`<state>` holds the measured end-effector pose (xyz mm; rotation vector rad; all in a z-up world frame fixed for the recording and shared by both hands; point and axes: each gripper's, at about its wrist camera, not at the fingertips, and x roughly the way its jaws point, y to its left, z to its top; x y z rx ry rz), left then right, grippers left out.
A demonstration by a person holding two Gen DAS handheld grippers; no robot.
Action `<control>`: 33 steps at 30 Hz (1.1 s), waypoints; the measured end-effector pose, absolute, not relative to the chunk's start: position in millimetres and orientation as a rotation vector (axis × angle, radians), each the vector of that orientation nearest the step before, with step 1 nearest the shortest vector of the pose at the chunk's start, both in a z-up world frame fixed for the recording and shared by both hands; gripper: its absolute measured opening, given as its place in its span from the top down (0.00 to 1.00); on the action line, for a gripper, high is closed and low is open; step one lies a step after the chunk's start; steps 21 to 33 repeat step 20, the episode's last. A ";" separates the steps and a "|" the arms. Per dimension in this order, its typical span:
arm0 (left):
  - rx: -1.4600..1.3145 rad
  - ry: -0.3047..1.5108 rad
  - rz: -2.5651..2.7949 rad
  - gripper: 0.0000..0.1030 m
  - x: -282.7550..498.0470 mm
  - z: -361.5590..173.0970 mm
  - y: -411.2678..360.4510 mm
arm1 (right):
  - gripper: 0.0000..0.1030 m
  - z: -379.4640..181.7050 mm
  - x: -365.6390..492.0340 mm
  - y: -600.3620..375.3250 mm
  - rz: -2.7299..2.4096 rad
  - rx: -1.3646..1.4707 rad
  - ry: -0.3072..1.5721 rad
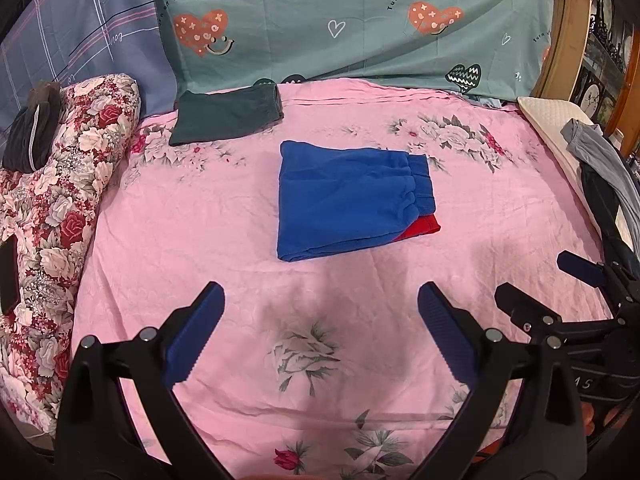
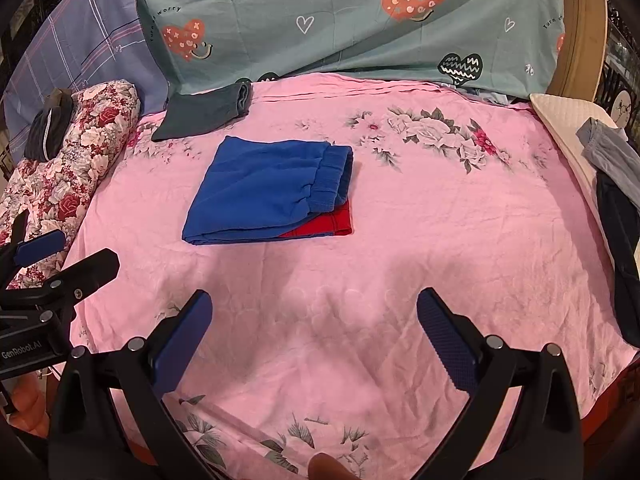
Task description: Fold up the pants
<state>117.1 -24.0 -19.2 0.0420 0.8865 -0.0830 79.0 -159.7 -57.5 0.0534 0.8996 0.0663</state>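
Blue pants (image 1: 344,196) (image 2: 268,188) lie folded into a flat square on the pink floral sheet (image 1: 280,340) (image 2: 440,240), waistband to the right, with a red cuff or lining (image 1: 420,228) (image 2: 324,222) poking out at the lower right. My left gripper (image 1: 320,304) hovers open over the sheet, well short of the pants' near edge. My right gripper (image 2: 314,312) is open too, nearer me and right of the pants. Each gripper also shows at the edge of the other's view; neither holds anything.
A dark green folded garment (image 1: 226,114) (image 2: 202,114) lies behind the pants by the teal pillow (image 1: 360,20). A floral bolster (image 1: 60,184) with a dark item on it lines the left. Grey and dark clothes (image 1: 600,168) (image 2: 616,184) drape over a cream pillow at the right.
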 end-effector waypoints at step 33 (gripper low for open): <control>0.035 0.902 -0.073 0.04 119.5 -23.1 -28.1 | 0.01 -58.7 82.5 -161.3 0.069 0.055 0.905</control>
